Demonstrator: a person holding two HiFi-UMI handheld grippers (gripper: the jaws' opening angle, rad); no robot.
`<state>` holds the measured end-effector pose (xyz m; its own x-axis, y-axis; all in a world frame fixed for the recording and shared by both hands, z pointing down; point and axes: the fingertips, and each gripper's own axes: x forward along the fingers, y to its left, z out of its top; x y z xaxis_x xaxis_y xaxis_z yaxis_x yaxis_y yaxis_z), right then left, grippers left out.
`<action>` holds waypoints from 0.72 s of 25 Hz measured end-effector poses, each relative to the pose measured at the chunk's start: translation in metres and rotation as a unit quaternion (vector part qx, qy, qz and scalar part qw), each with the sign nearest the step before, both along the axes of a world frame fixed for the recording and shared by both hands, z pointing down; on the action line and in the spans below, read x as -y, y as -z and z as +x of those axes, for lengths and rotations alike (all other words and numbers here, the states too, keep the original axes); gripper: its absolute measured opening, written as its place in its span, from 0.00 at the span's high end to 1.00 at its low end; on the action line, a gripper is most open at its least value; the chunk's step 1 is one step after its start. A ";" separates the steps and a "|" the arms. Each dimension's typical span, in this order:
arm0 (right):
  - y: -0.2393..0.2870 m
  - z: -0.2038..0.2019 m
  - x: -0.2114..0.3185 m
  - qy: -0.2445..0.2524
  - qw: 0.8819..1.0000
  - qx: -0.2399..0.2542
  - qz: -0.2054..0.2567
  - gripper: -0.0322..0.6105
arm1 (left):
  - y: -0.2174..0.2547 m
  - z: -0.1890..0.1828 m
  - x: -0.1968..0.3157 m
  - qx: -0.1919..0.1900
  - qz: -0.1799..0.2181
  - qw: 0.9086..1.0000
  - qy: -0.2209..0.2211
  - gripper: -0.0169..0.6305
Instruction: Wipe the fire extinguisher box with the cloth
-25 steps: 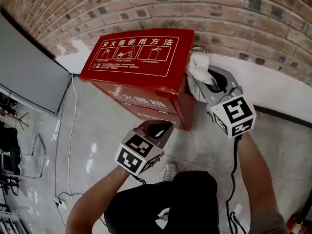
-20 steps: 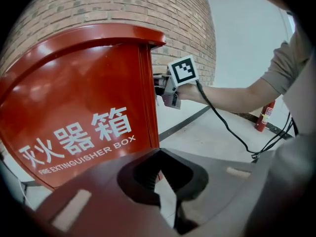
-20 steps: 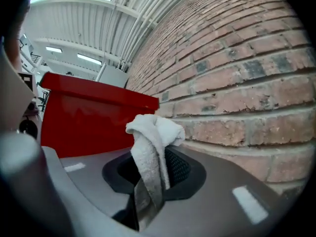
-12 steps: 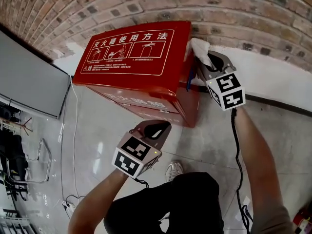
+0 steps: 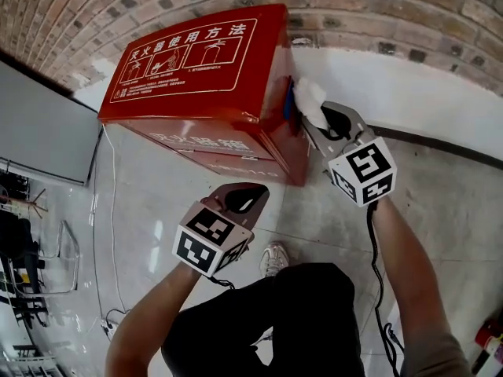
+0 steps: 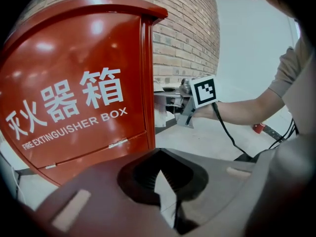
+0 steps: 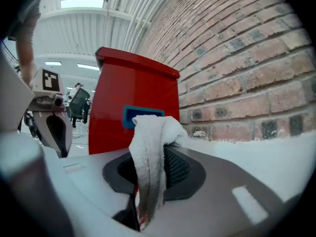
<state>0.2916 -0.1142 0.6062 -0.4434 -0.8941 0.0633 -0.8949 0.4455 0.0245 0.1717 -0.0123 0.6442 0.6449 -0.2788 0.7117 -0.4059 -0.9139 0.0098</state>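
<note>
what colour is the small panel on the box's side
Blue. The panel shows best in the right gripper view, just behind the cloth.

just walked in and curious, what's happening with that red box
A person holds a gripper in each hand. The right gripper is shut on a white cloth, held at the side of the red fire extinguisher box near the brick wall. The left gripper, shut and empty, hangs in front of the box.
</note>
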 end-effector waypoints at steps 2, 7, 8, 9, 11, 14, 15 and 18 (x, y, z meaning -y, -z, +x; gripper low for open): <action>0.001 -0.014 -0.020 0.020 1.000 -0.004 0.009 0.78 | -0.004 0.005 -0.004 0.003 -0.006 1.000 -0.005 0.97; -0.003 -0.045 -0.066 0.060 0.998 -0.014 0.022 0.77 | -0.016 0.013 -0.010 0.015 -0.016 1.000 -0.015 0.97; -0.006 -0.050 -0.074 0.067 0.997 -0.014 0.021 0.77 | -0.018 0.014 -0.010 0.018 -0.017 1.000 -0.016 0.97; -0.009 -0.055 -0.083 0.075 0.997 -0.011 0.020 0.77 | -0.019 0.015 -0.010 0.020 -0.018 1.000 -0.016 0.97; -0.016 -0.060 -0.097 0.086 0.996 0.002 0.016 0.77 | -0.022 0.018 -0.012 0.026 -0.019 0.999 -0.016 0.97; -0.039 -0.057 -0.105 0.088 0.996 -0.001 -0.001 0.78 | -0.035 0.020 -0.015 0.043 -0.022 0.999 -0.015 0.97; -0.050 -0.055 -0.105 0.087 0.996 -0.006 -0.010 0.78 | -0.041 0.022 -0.017 0.049 -0.024 0.998 -0.014 0.97; -0.081 -0.056 -0.099 0.081 0.996 -0.006 -0.037 0.78 | -0.054 0.026 -0.022 0.054 -0.029 0.998 -0.015 0.97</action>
<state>0.2361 -0.0156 0.6875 -0.5800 -0.8038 0.1322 -0.8111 0.5848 -0.0027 0.1975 0.0102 0.6977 0.5707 -0.2160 0.7922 -0.3797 -0.9249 0.0213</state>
